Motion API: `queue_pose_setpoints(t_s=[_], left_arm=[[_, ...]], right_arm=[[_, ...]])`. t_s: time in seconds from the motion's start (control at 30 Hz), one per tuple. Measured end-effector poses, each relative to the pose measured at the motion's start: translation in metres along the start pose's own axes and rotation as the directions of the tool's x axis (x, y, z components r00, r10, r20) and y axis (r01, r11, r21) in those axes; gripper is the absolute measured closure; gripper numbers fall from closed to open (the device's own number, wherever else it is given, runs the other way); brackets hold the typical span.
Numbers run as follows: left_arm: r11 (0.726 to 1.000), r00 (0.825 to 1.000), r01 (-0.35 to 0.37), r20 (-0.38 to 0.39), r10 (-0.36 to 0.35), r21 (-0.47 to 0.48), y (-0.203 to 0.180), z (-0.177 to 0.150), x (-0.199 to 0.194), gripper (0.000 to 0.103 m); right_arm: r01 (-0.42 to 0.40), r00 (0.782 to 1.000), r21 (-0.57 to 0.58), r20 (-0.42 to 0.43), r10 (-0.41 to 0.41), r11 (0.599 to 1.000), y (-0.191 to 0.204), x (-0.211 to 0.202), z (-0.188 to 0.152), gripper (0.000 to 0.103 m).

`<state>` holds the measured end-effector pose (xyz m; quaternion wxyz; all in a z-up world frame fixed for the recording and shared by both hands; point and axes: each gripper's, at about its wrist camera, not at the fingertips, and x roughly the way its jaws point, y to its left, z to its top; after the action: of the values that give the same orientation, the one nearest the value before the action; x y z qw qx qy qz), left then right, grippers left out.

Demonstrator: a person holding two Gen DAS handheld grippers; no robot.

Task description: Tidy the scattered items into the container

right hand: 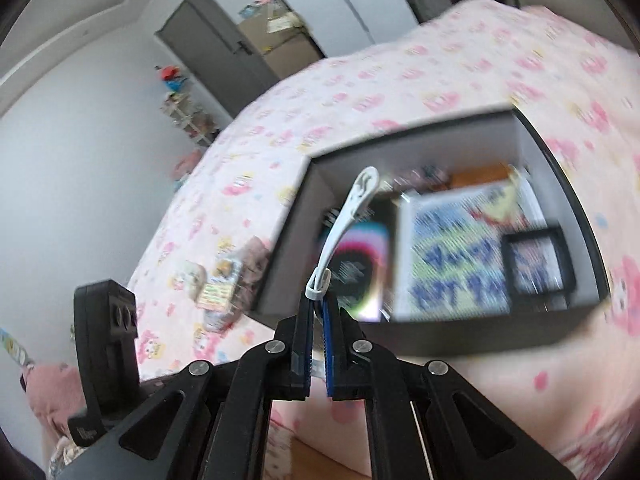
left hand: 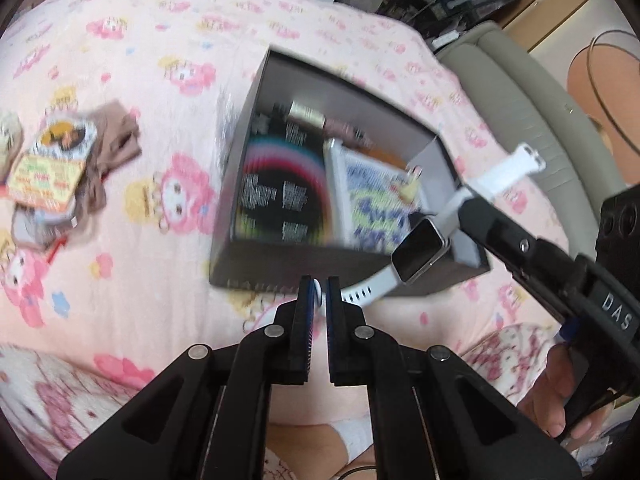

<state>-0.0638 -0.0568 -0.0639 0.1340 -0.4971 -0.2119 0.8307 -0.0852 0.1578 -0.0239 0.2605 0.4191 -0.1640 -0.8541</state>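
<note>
A smartwatch (left hand: 420, 254) with a black face and white straps hangs stretched between both grippers, just in front of the dark box (left hand: 256, 268). My left gripper (left hand: 318, 290) is shut on the end of one strap. My right gripper (left hand: 466, 204) comes in from the right and is shut on the other strap (left hand: 504, 172). In the right wrist view that gripper (right hand: 319, 304) pinches the white strap (right hand: 352, 208), whose free end sticks up over the box (right hand: 460, 336). The box holds a black rainbow-printed pack (left hand: 280, 196), a white-framed picture (left hand: 376, 204) and smaller items.
The box rests on a bed with a pink cartoon-print sheet (left hand: 160, 80). A pile of small colourful packets and brown cloth (left hand: 60, 168) lies to its left. A grey chair (left hand: 516, 92) stands beyond the bed's right edge. A person's hand (left hand: 556, 392) grips the right tool.
</note>
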Motion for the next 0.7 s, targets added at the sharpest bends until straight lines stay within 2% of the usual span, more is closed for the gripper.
queue_pose_setpoints(t_s=[0.17, 0.23, 0.33, 0.4, 0.47, 0.57, 0.63, 0.7], left_arm=[[0.999, 0.995, 0.007, 0.096, -0.01, 0.032, -0.018, 0.041, -0.03, 0.101], [0.998, 0.99, 0.001, 0.138, -0.008, 0.056, -0.028, 0.06, -0.039, 0.101], [0.996, 0.988, -0.027, 0.156, 0.014, 0.083, -0.037, 0.084, -0.033, 0.1], [0.995, 0.992, -0.041, 0.126, 0.029, 0.09, -0.038, 0.097, -0.014, 0.1], [0.995, 0.997, -0.044, 0.063, 0.038, 0.095, -0.038, 0.107, 0.016, 0.1], [0.991, 0.997, -0.07, -0.006, 0.071, 0.113, -0.039, 0.114, 0.057, 0.1], [0.988, 0.994, -0.1, -0.041, 0.105, 0.114, -0.038, 0.116, 0.079, 0.1], [0.986, 0.991, -0.11, -0.069, 0.119, 0.122, -0.038, 0.117, 0.093, 0.1]], right_arm=[[-0.085, 0.995, -0.091, 0.051, 0.09, 0.992, 0.039, -0.008, 0.052, 0.1], [-0.106, 0.991, -0.108, 0.075, 0.115, 0.988, 0.042, -0.013, 0.072, 0.1], [-0.078, 0.991, -0.112, 0.097, 0.089, 0.991, 0.031, -0.007, 0.093, 0.1], [-0.026, 0.997, -0.079, 0.069, 0.031, 0.997, 0.004, 0.015, 0.101, 0.1], [0.032, 0.999, -0.044, 0.023, -0.031, 0.998, -0.03, 0.041, 0.103, 0.1], [0.099, 0.994, -0.008, -0.056, -0.099, 0.995, -0.068, 0.085, 0.1, 0.1], [0.115, 0.988, 0.038, -0.108, -0.11, 0.993, -0.093, 0.101, 0.093, 0.1], [0.126, 0.986, 0.098, -0.124, -0.114, 0.987, -0.113, 0.108, 0.087, 0.099]])
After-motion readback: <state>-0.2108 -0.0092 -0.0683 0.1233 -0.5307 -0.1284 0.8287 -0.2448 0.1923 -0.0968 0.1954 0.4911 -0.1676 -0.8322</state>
